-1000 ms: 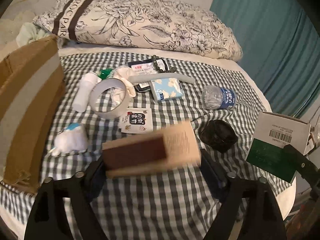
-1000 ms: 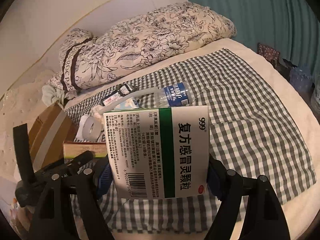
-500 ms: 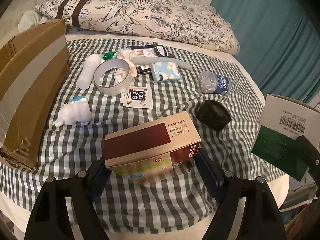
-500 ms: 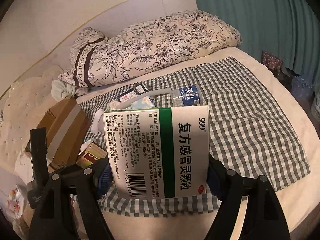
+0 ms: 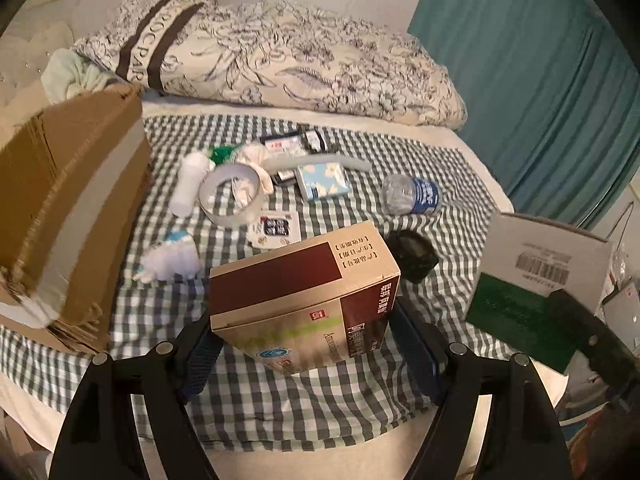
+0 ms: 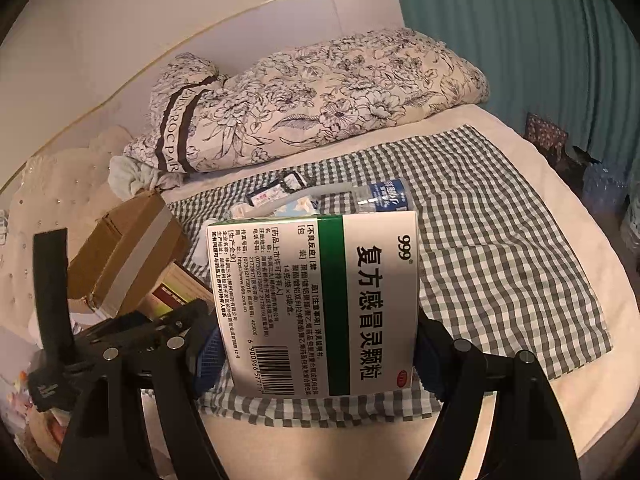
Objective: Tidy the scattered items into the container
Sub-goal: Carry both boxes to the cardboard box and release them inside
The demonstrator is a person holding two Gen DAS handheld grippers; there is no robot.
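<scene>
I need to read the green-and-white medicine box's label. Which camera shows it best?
The right wrist view: the green-and-white medicine box fills the centre, held in the right tongs, printed face and barcode legible. The left wrist view catches it only at its right edge, angled, blurred and partly hidden.

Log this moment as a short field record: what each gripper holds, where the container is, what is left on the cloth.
left gripper: shut on maroon and tan medicine box, lifted above the cloth
right gripper: shut on green and white medicine box
container: cardboard box, at the cloth's left edge
left on checked cloth: tape roll, water bottle, tissue pack, black object
</scene>
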